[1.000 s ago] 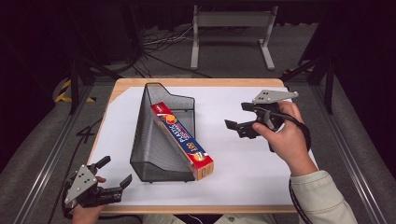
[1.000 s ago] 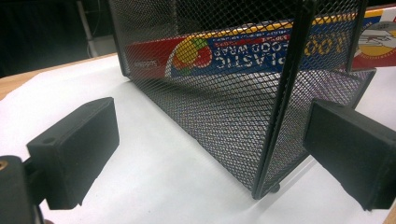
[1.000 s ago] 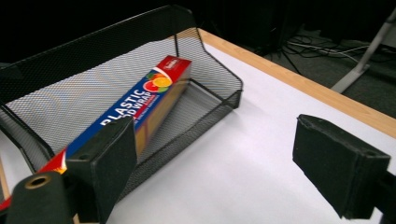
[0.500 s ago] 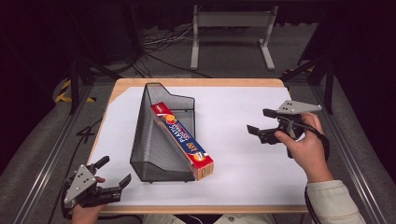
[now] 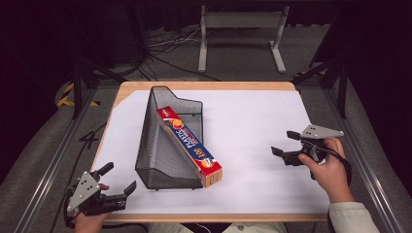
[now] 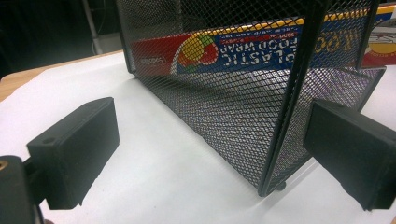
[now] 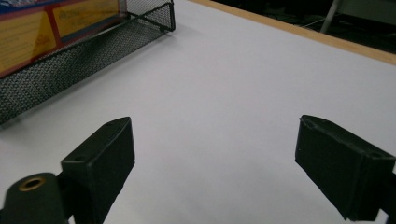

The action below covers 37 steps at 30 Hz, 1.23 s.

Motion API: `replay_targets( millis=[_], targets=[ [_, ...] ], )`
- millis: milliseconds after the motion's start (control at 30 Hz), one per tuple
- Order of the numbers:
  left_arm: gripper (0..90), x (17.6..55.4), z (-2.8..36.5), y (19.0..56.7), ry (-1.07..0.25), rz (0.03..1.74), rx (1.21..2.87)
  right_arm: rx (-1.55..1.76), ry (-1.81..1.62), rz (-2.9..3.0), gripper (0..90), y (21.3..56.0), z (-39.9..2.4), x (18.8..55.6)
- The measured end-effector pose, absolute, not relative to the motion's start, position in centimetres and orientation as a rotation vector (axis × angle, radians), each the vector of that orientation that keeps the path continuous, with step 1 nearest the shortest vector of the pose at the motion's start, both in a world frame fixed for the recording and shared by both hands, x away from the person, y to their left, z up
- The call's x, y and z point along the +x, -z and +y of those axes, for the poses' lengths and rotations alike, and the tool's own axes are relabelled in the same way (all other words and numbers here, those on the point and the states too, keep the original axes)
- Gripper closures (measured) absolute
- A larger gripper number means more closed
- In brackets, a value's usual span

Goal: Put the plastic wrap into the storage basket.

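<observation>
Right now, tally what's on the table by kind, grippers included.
Wire mesh basket: 1
Plastic wrap box: 1
Grippers: 2, left gripper and right gripper, both open with nothing between the fingers
Total: 4

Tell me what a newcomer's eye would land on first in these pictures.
The black mesh file holder left of centre on the white table draws the eye first, with a bright red, blue and yellow plastic-wrap box leaning lengthwise inside it, its near end sticking out. Next come the two open, empty grippers: the left hand-held gripper at the near-left corner, and the right hand-held gripper at the right edge.
</observation>
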<state>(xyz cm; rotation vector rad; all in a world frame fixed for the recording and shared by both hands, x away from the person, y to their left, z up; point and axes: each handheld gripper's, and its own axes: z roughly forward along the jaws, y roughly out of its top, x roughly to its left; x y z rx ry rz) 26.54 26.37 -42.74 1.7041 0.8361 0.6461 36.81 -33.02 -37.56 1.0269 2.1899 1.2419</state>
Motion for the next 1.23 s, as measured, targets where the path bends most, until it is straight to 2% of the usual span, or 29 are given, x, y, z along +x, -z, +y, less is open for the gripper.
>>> replay_targets(
  millis=[800, 1233],
  targets=[
    [4.5, 26.6, 26.5, 42.8, -0.633, 0.837, 1.704, 1.046, -1.285, 2.188, 12.8, 43.4, -35.7, 34.1],
    [4.0, 26.9, 26.7, 43.1, -0.622, 0.866, 1.688, 1.053, -1.319, 2.159, 12.8, 43.9, -36.0, 33.5]
  ],
)
